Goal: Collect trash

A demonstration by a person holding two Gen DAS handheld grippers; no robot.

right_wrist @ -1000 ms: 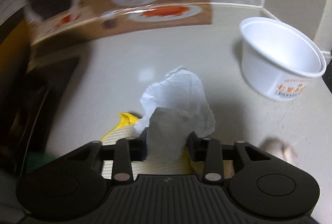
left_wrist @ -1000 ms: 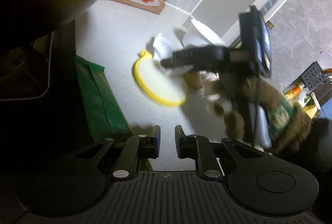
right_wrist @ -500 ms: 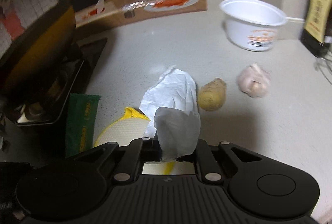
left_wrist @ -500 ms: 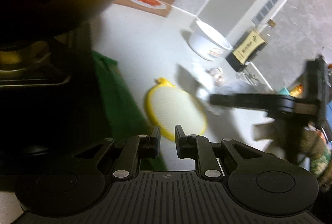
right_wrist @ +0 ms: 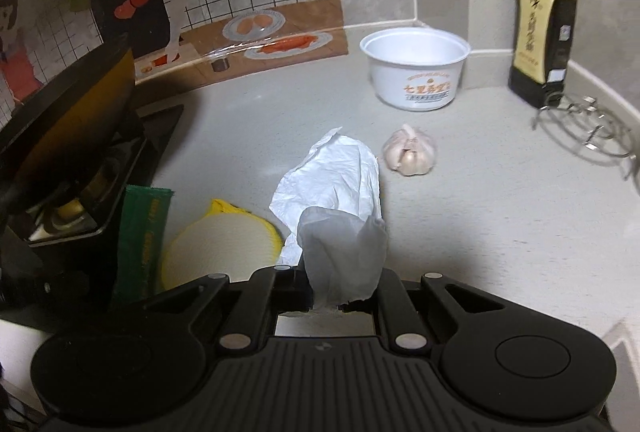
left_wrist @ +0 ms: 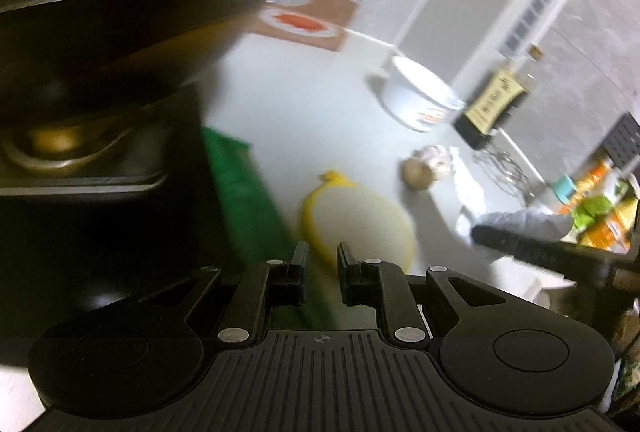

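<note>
Left wrist view: the left tongs [left_wrist: 319, 264] hang over the table [left_wrist: 304, 120] with their jaws a narrow gap apart and nothing between them. Just past their tips lies a round white-and-yellow lid [left_wrist: 358, 222], with a green wrapper [left_wrist: 244, 192] flat beside it against the dark stove, where a black wok [left_wrist: 120, 4] fills the upper left. Farther off stand a white paper bowl [left_wrist: 420, 96] and a dark sauce bottle [left_wrist: 494, 100], and a potato [left_wrist: 416, 172] sits beside a blurred garlic bulb. At the right edge the right tongs [left_wrist: 478, 232] show as a dark bar carrying something pale; blur hides the details.

Right wrist view: the right tongs [right_wrist: 325, 292] are clamped on a crumpled white tissue [right_wrist: 336, 208], which stands up from between the jaws and is clear of the table. Here the lid, the green wrapper, the bowl, the garlic bulb [right_wrist: 409, 151], the bottle and a wire rack [right_wrist: 588, 128] all rest on the table.

Judging from this, one piece of trash is picked up but not yet dropped anywhere; no bin or bag shows in either view. The green wrapper, the lid and probably the empty bowl look like trash to be gathered next, so the task seems at an early stage.
</note>
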